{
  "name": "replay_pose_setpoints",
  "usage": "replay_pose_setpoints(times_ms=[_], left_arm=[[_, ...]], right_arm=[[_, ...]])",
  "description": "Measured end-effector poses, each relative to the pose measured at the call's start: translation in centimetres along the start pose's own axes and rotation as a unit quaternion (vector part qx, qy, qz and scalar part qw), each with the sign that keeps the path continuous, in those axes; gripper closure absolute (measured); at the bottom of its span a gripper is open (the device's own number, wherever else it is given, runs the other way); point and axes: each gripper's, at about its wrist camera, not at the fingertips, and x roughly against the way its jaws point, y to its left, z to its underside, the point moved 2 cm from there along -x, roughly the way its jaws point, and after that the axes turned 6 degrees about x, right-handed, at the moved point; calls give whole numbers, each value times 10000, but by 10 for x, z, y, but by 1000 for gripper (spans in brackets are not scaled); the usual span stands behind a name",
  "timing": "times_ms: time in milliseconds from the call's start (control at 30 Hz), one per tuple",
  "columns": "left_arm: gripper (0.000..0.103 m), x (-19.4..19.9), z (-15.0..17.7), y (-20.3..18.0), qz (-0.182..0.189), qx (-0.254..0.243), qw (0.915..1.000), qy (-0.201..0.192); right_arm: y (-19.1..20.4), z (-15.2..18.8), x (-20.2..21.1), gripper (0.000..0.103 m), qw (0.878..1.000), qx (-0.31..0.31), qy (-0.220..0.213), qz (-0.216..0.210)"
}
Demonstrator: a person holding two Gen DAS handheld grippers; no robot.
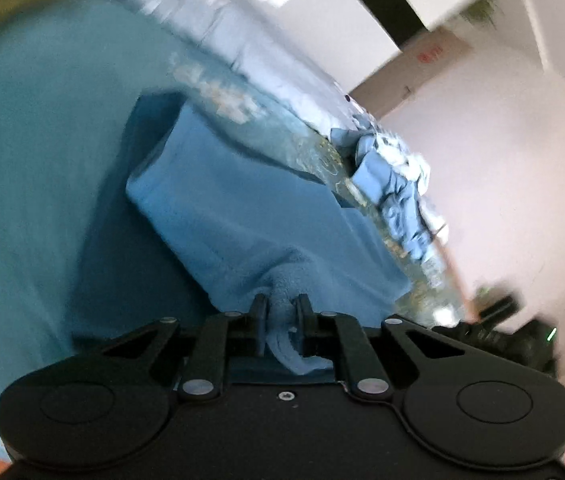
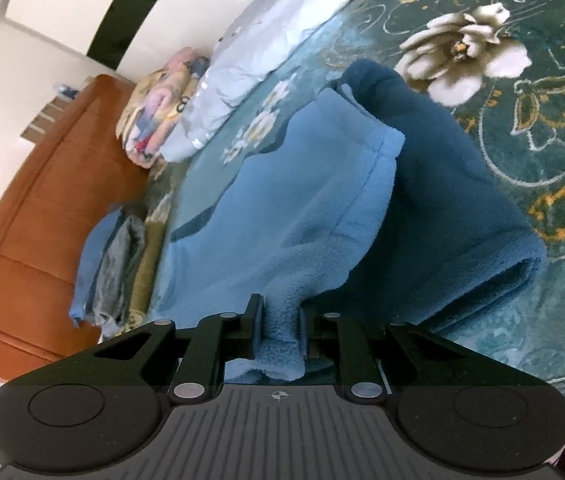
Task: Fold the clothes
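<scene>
While you hold: both claws pinch thin bunches of the blue fleece garment, lifted over the bed.
Left claw: clenched on fleece.
Right claw: clenched on fleece.
Risk: slippage if you tug unevenly.

Fuzzy blue fleece garment lies on a woven floral bedspread beside a glossy wooden headboard.
</scene>
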Motion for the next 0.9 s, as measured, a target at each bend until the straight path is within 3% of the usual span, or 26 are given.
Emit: replay_pose_setpoints(times_ms=[267, 467, 567, 700, 900], left_arm=[[90, -28, 17, 22, -441, 239, 9976, 477], [88, -14, 17, 16, -350, 22, 9982, 477], [84, 5, 14, 12, -266, -185, 9986, 416], [76, 32, 8, 8, -194, -400, 9986, 276], [66, 35, -16, -12, -571, -628, 9955, -426]], right_arm=[[-18, 11, -19, 88, 9982, -220, 375, 419], [-15, 11, -18, 87, 9982, -185, 379, 423], [-11, 8, -10, 85, 9989, -141, 299, 340], [-9, -2, 11, 69, 9995, -4, 16, 306], [-43, -20, 35, 67, 9954, -371, -502, 721]])
